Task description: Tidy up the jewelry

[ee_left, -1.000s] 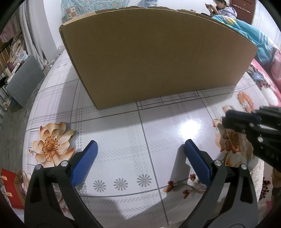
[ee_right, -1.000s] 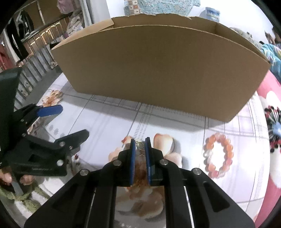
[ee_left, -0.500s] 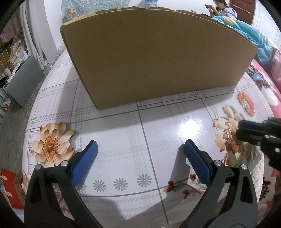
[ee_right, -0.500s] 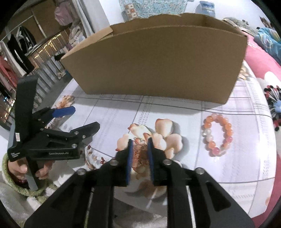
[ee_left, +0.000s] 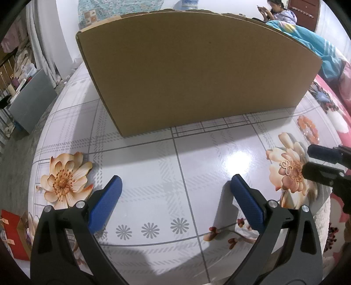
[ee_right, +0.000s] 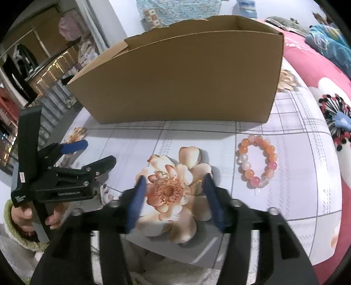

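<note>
Large brown corrugated cardboard box (ee_right: 186, 79), open-topped, standing at the far side of the glossy white plaid-and-flower-printed counter (ee_left: 153, 166); contents hidden behind its near wall. Pink flowered bedding (ee_right: 318, 72) to the right of the counter, a teal blanket (ee_left: 316, 48) farther back, and a seated person (ee_left: 278, 13) in the far corner.

Right claw (ee_right: 173, 193), black with blue pads, low over the printed peach flower (ee_right: 171, 188), jaws part-way apart and opening, blurred with the motion. Nothing gripped: pads off the counter's surface on either side of the flower print, and the small rose-gold looped jewelry piece (ee_left: 286, 167) lying free on the print, just beyond the tips. Seen only faintly in the right wrist view (ee_right: 161, 174).

Left claw (ee_left: 175, 203), black with blue pads, spread wide and empty, hanging above bare counter, well apart from the small piece. Held by a hand (ee_right: 33, 217) in a green-cuffed fleece sleeve; white lettering on its black body too small to read.

Round orange, pink and white beaded bracelet (ee_right: 256, 162) flat on the counter to the right of the flower print, between the right claw and the box, touching neither.

Red gift bag (ee_left: 13, 232) off the counter's left edge.
</note>
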A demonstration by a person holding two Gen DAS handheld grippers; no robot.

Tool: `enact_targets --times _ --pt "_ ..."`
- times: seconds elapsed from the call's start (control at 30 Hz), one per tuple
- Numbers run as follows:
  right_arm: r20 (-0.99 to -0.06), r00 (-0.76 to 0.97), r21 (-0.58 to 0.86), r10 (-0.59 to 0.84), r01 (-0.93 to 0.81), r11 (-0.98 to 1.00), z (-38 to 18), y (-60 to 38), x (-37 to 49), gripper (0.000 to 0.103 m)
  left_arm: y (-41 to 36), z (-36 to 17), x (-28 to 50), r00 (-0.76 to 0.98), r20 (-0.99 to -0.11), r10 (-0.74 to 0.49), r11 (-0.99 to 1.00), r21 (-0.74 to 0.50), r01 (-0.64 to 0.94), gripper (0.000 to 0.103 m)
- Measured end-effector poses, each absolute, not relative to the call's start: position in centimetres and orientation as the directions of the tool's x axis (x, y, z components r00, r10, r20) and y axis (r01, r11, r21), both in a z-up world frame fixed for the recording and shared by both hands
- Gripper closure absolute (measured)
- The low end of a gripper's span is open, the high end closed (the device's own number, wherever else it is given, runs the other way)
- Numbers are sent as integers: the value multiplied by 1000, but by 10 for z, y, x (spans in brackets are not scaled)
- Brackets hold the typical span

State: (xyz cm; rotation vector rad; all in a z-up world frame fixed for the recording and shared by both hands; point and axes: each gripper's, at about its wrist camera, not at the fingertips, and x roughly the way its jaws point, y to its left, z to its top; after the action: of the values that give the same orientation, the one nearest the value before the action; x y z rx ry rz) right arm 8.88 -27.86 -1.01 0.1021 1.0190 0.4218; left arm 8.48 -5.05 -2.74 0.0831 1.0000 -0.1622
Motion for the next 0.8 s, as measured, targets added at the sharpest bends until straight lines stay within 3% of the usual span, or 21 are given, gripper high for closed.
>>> enact_targets --times 0.53,0.8 --pt "-790 441 311 425 -309 899 -14 -281 88 26 -53 -28 81 531 -842 -92 986 -4 165 7" --pt "-789 445 300 423 -321 898 -15 -274 87 23 -53 -28 80 534 -840 -92 986 -4 164 7"
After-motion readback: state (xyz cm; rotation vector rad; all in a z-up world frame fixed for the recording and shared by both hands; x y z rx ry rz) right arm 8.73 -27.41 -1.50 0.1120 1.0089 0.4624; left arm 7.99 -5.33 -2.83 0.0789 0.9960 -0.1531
